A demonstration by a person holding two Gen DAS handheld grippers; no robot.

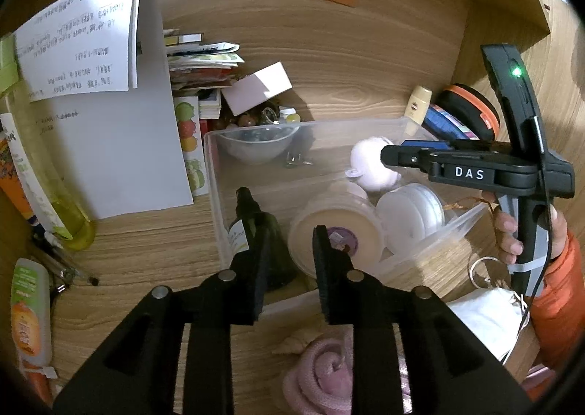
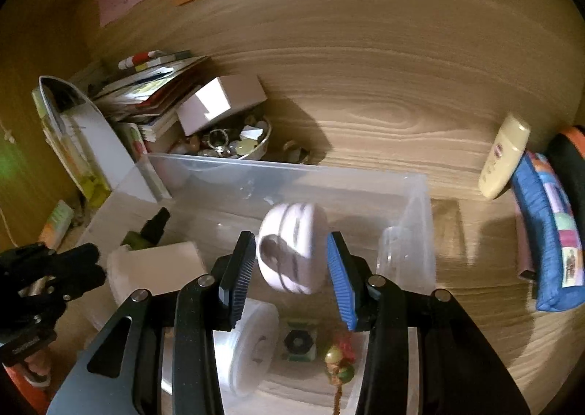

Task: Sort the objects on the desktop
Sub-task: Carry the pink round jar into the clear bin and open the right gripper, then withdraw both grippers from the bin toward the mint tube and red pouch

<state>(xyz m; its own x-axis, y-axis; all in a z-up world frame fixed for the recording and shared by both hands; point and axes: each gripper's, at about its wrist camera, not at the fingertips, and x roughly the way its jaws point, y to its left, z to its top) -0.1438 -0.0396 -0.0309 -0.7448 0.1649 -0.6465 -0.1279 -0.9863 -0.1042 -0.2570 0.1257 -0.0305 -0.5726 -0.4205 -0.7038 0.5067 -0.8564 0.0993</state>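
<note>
while both cameras look down into the same clear plastic storage bin (image 1: 396,124) on the wood-grain desk (image 2: 365,86), each catches things the other misses. the right wrist view shows the right gripper (image 2: 290,270) over the bin with a round white ridged case (image 2: 292,250) between its fingers, one pad dark, the other blue (image 2: 342,283); the case is blurred and the pads sit just beside its sides, so i cannot tell whether they press on it. from the left wrist view that same gripper comes in sideways, marked "das", its tip overlapping the white case (image 1: 369,163), with a hand (image 1: 512,232) in an orange sleeve on the handle.

the left gripper (image 1: 290,274) hovers at the bin's near edge, its black fingers (image 1: 256,269) slightly apart with nothing pinched; behind the gap lie a dark green spray bottle (image 1: 263,228) and a cream round lidded tub (image 1: 332,228), both inside the bin.

only the left view shows the large white printed sheets (image 1: 91,49), the yellow-green bottle (image 1: 65,210), pens, an orange-label tube (image 1: 29,312) and a rolled pink cloth (image 1: 321,374) near the camera. only the right view shows the small green square piece (image 2: 299,342) and the red-green beaded charm (image 2: 340,364) on the bin floor, and the bowl of trinkets (image 2: 234,144) behind the bin. both show the pale pink box (image 2: 219,101), the cream lotion bottle (image 2: 502,159) and the blue patterned pouch (image 2: 548,232).
</note>
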